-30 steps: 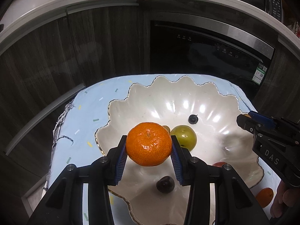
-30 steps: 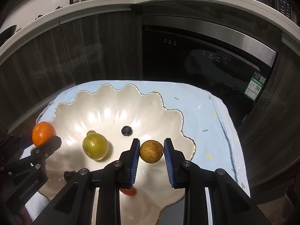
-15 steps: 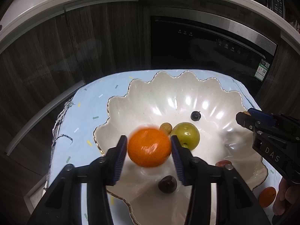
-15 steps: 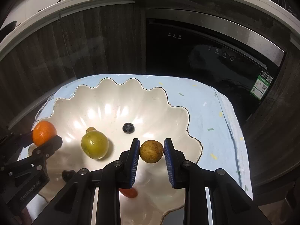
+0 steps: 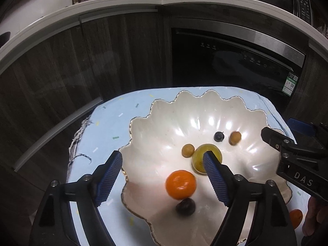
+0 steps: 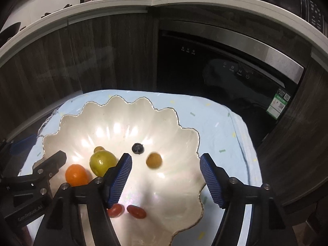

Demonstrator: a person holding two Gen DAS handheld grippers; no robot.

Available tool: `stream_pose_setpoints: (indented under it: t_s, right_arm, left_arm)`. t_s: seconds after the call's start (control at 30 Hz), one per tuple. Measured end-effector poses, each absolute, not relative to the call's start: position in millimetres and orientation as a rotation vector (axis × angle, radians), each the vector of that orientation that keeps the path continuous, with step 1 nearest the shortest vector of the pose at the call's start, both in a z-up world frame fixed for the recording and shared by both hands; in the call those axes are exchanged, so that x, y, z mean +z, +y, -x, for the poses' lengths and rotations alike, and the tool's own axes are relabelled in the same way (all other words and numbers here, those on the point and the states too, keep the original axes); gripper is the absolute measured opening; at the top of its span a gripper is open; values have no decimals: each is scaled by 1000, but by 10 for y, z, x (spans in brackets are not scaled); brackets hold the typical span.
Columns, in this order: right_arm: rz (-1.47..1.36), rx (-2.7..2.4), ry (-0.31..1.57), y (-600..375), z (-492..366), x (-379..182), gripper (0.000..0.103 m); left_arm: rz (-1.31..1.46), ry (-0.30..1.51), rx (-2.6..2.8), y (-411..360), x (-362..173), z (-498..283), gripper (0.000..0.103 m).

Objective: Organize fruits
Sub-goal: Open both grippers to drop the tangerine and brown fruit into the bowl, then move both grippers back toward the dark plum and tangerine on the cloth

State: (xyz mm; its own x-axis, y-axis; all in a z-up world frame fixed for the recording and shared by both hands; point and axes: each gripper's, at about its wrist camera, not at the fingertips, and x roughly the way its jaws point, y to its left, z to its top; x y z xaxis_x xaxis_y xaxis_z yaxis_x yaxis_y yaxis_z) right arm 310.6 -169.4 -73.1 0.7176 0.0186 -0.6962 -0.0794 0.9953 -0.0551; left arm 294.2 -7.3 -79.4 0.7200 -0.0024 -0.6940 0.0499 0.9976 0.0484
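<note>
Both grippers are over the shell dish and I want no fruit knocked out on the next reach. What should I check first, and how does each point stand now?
1. Left gripper free of fruit: ok; its jaws have just been opening, and the tangerine lies in the shell dish.
2. Right gripper free of fruit: ok; its jaws have just been opening, and the small brown fruit is in the dish.
3. Small brown fruit at rest: cannot tell, it looks blurred.
4. Fruit left outside the dish: not ok, an orange fruit lies on the blue cloth.
5. Blueberry clear of both grippers: ok.
</note>
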Motion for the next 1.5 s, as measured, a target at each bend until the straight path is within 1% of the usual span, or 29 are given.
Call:
stream_pose_setpoints:
  t_s: [0.1, 0.17, 0.43, 0.77, 1.07, 1.5]
  right_arm:
    - [79, 49, 762, -1692, -3100, -702, 70]
    - [76, 46, 758, -1699, -3086, -680, 70]
    - [54, 39, 743, -1740, -2996, -587, 70]
    - [35, 29, 714, -1815, -2860, -435, 70]
    - [24, 19, 692, -1900, -2713, -323, 70]
    - [-1, -19, 670, -2169, -2374, -198, 70]
  left_arm:
    - [-60, 758, -27, -69, -750, -2924, 85]
    - [-58, 750, -23, -66, -720, -2905, 91]
    - [-53, 737, -20, -78, -606, -2834, 95]
    - [-51, 719, -25, -119, -477, -2719, 98]
    - [-55, 706, -38, -182, -369, -2590, 98]
    - [-87, 674, -106, -487, -233, -2318, 98]
